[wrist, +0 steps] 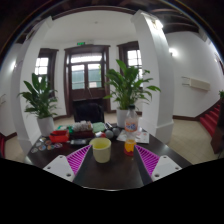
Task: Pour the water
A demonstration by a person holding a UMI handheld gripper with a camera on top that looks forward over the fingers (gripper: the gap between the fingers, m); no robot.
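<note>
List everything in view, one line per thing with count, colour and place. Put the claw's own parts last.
Cup: one, pale yellow, on the table just ahead of the claw, in line with the gap between the fingers.
Small container: one, orange, right of the cup, near the right finger.
Table: one, dark, under the cup.
Clutter: several items, mixed colours with a red one at the left, along the table's far side; too small to name.
Potted plants: two, green, beyond the table, one at each side of the door.
Door: one, dark wood, in the far wall.
Claw: one, open, holding nothing.
Finger pads: two, magenta, flanking the cup.
</note>
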